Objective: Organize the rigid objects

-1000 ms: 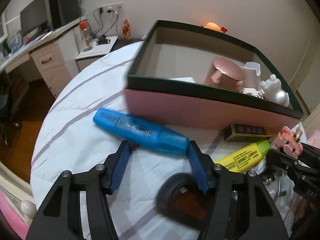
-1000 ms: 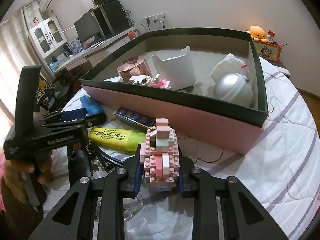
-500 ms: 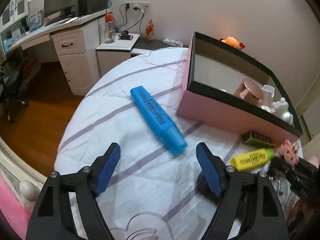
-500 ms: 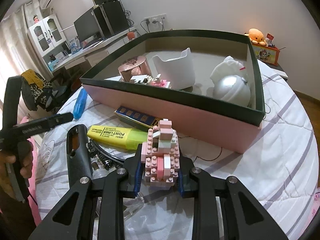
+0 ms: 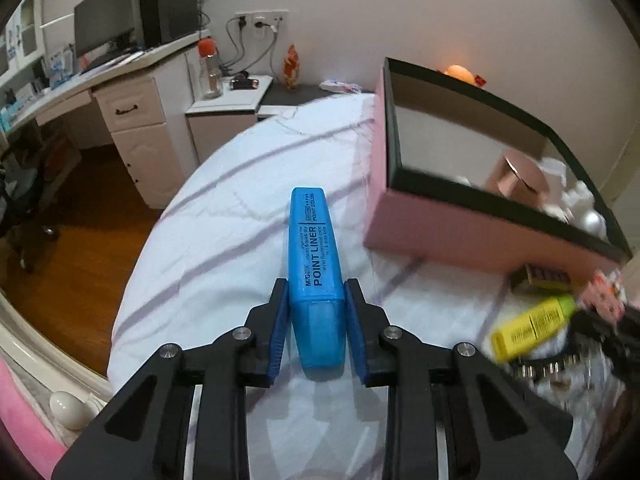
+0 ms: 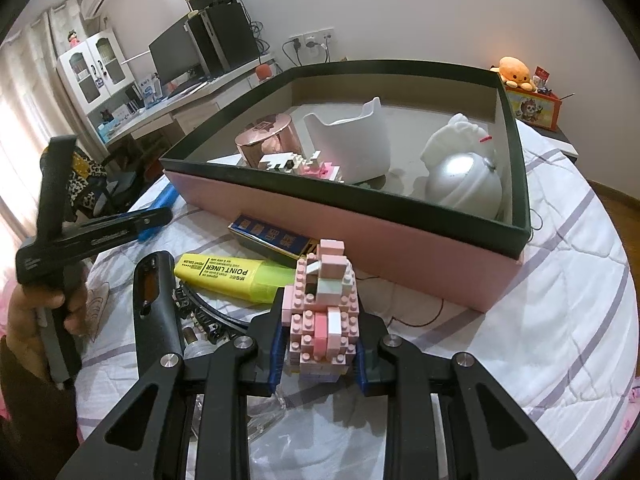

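On the far left of the room a white desk carries a dark monitor above a wooden floor, and a low white cabinet stands beside it under a wall socket. The round worktop is covered by a white quilted cloth with purple stripes. The left hand-held gripper is clamped on the cap end of a blue highlighter, whose body points forward toward the desk. To its right stands a large pink box with a dark green rim, holding a rose-gold tin, a white holder and a silver ball. In front of the box lie a small dark blue pack and a yellow highlighter. The right hand-held gripper is closed on a pink brick figure, held upright near the box's front wall. An orange plush toy sits on a shelf at far right
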`<state>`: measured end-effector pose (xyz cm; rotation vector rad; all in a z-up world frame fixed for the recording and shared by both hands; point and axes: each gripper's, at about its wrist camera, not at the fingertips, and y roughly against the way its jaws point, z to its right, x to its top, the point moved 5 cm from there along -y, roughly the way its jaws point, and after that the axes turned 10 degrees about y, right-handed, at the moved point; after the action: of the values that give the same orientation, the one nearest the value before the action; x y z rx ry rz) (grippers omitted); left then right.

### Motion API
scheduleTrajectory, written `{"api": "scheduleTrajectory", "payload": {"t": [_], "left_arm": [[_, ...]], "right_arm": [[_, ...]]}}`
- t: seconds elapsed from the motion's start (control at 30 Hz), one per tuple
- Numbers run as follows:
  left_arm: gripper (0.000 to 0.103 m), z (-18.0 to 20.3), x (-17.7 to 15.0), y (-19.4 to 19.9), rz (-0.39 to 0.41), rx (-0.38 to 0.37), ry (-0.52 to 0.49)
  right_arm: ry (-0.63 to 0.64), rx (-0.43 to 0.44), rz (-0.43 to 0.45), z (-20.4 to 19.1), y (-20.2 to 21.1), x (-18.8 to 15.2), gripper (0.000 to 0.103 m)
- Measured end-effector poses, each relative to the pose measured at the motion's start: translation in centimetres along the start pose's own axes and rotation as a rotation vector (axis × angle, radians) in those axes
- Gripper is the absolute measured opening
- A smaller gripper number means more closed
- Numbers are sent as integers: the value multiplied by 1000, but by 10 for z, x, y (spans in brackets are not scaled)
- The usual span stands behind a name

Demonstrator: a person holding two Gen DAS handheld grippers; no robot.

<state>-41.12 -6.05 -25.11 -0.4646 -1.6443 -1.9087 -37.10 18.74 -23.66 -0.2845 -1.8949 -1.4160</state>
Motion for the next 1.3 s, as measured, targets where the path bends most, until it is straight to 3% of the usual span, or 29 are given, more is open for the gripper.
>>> {"api": "scheduleTrajectory", "payload": {"t": [0.2,0.47,0.8,0.93,1.3], "left_arm": [[28,-8,-30,28,-27,-13,-63],[27,-1,-29,25,9,46,-80],[27,11,-20,68,66,-118,-63],[27,21,-14,85,100,-146,-77],[27,87,48,138,264,-240,-210]], "right_arm": [[12,-34,4,-4,4,0,27],[13,-60,-2,-3,2,-1,27],[35,-75,65,-12,35,9,27],[53,-77,108,-17,51,20,27],[109,-123,220,-13,88,63,27]]}}
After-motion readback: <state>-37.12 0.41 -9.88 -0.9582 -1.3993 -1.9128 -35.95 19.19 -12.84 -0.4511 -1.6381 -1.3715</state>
